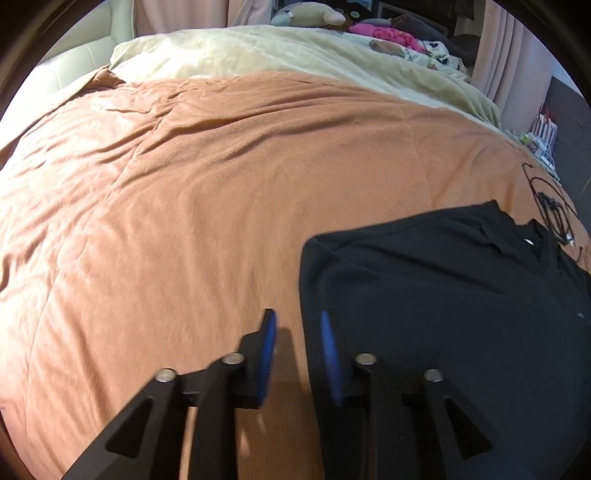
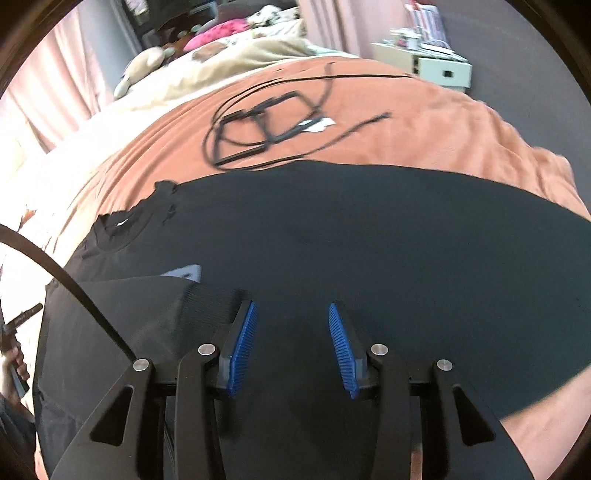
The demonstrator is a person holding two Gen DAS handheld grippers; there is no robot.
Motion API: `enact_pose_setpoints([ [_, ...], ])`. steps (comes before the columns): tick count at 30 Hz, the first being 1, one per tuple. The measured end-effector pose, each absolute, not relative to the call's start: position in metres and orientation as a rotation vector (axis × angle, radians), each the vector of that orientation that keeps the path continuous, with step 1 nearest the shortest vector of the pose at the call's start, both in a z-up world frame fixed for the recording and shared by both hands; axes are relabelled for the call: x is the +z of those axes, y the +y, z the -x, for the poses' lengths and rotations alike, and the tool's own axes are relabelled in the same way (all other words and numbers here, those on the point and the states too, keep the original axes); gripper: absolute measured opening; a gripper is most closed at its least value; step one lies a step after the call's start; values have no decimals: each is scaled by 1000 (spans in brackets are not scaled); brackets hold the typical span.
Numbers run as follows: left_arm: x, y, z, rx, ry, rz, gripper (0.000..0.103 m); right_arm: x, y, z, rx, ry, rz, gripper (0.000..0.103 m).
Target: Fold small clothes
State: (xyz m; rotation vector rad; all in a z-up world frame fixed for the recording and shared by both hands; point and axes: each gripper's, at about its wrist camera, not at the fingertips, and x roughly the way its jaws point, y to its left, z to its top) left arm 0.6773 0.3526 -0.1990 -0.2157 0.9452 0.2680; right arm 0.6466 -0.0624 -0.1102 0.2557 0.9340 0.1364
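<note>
Both claws (image 1: 297, 317) (image 2: 291, 310) agape over shirt (image 2: 369, 240)

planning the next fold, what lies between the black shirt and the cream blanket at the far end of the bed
In the right wrist view, a tangle of black cables lies on the orange cover between the black shirt and the cream blanket.

A big bed fills the room ahead of the tools, covered by an orange blanket (image 1: 207, 177). Farther off lies a cream blanket (image 1: 258, 51), with a stuffed toy (image 1: 314, 13) and a pink bundle (image 1: 391, 35) behind it. Pink curtains (image 1: 509, 55) hang far right. A white box (image 2: 439, 68) stands beyond the bed on the dark floor (image 2: 535, 74).
</note>
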Motion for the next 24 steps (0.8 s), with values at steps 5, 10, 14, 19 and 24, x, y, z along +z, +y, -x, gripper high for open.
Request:
enact_pose_setpoints([
  [5,-187,340,-662,242,939,231,46,-106,-113,-609,73,927,-316,39],
  [10,-173,320,-650,213,924,223,54,-106,-157,-573,-6,921,-366,39],
  [14,-167,304,-645,189,923,207,55,-102,-183,-548,-53,900,-398,39],
  [19,-167,285,-644,157,930,209,55,-105,-213,-530,-106,884,-457,39],
  [24,-169,267,-647,140,934,204,55,-112,-235,-519,-152,878,-510,39],
])
